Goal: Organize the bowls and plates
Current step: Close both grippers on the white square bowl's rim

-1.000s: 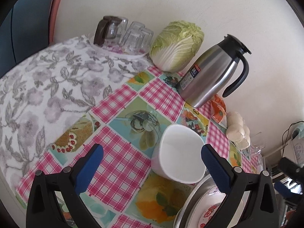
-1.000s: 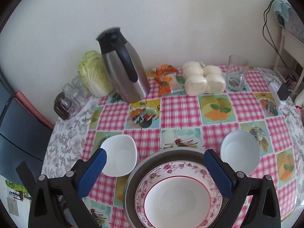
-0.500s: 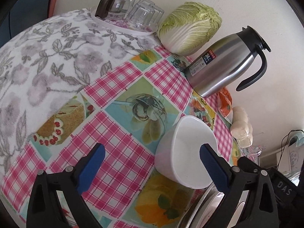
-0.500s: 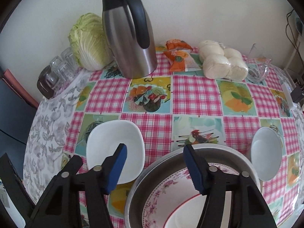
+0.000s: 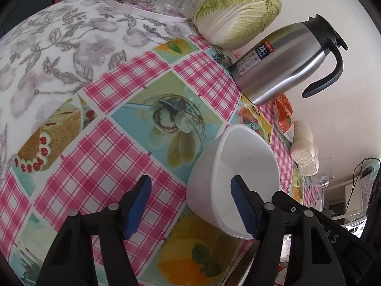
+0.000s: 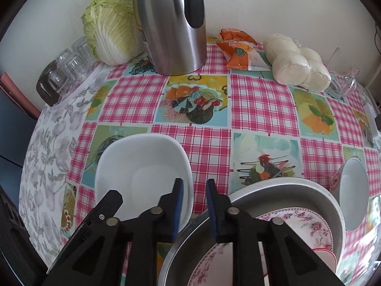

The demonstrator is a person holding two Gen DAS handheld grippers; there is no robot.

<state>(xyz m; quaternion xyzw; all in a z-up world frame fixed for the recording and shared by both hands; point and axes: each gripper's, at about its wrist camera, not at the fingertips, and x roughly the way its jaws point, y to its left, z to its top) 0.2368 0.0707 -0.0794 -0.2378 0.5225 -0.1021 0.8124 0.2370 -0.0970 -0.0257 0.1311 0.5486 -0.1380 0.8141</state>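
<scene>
A white square bowl [image 5: 247, 171] [image 6: 142, 174] stands on the checked tablecloth. My left gripper [image 5: 190, 202] is open, its right finger inside the bowl and its left finger outside the near wall. My right gripper [image 6: 193, 205] is partly closed, its jaws straddling the bowl's right rim with a narrow gap. A metal basin [image 6: 297, 190] at the front right holds a flowered plate [image 6: 309, 226]. A round white bowl [image 6: 352, 195] sits right of the basin.
A steel thermos jug [image 6: 171, 23] [image 5: 285, 59], a cabbage [image 6: 112, 23], upturned glasses [image 6: 66, 66], snack packets [image 6: 240, 50], wrapped buns [image 6: 300, 64] and a glass jug [image 6: 343, 85] line the back of the table by the wall.
Both grippers moved forward and down onto the white square bowl. Both have narrowed, the right one much more, now around the bowl's right rim.
</scene>
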